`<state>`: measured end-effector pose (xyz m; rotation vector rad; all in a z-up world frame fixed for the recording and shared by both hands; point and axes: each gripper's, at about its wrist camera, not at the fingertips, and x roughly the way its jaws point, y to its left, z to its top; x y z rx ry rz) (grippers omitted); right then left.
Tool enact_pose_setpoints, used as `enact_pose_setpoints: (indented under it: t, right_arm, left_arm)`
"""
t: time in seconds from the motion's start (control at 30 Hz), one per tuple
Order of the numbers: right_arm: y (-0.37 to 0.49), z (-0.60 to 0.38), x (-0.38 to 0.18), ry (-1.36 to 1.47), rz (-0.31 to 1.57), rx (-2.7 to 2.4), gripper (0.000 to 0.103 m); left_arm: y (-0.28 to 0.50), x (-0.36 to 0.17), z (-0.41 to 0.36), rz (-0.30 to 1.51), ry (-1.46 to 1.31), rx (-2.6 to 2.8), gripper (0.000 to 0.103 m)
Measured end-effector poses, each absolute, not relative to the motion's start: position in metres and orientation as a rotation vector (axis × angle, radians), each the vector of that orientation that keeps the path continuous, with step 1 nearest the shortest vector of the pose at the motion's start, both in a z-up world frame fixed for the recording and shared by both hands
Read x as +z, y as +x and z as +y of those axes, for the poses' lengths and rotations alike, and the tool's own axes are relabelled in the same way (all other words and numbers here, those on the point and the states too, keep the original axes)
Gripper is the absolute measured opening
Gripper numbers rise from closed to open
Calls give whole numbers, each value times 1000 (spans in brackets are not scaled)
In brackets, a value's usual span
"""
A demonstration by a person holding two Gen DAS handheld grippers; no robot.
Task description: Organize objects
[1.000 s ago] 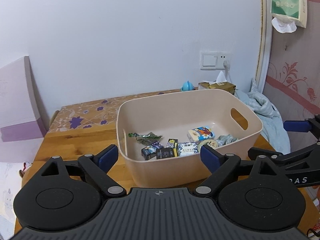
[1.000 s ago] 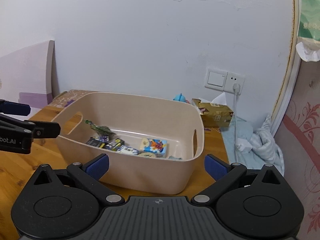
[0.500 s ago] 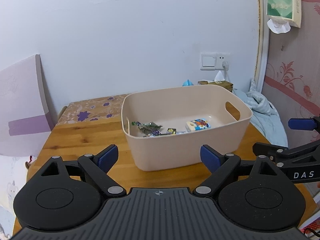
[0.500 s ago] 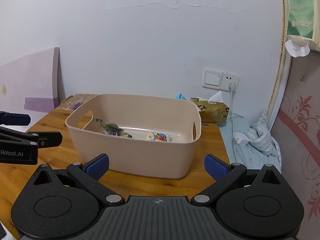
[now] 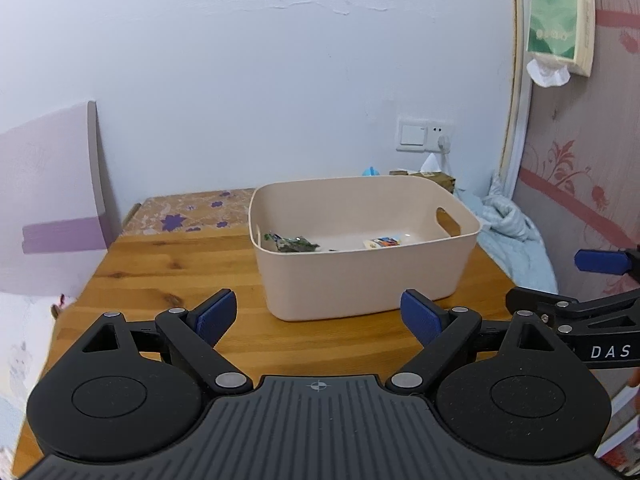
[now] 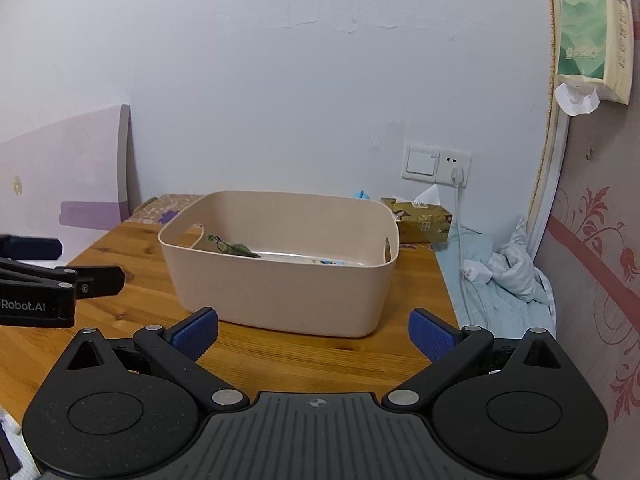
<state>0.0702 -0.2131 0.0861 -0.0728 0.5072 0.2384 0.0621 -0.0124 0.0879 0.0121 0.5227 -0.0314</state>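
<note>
"DAS" on right claw (image 5: 600, 280) arm; "Robot.AI" on left claw (image 6: 60, 264) arm; "1280" on hanging tissue pack (image 6: 592, 32).

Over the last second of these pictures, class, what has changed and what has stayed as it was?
Both claws, left and right, drew back from the beige bin, which now looks smaller and farther off. Nothing was taken or let go. Both stay open and empty; the bin and the packets inside stay put.

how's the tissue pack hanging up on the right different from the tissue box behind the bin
The hanging tissue pack is green and cream, high on the wall, its tissue pulled out downward. The tissue box is gold-brown, resting on the surface behind the beige bin, its tissue sticking up. Both have a white tissue showing.
</note>
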Motion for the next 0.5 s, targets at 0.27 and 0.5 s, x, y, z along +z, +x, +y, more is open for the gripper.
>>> enact_pose_setpoints:
  t: [0.27, 0.5]
  right_arm:
    - [46, -218, 89, -42, 508, 240, 103]
    - [29, -219, 90, -37, 506, 250, 103]
  left_arm:
    - [41, 87, -12, 516, -3, -15, 91]
    - [28, 87, -14, 507, 8, -10, 91]
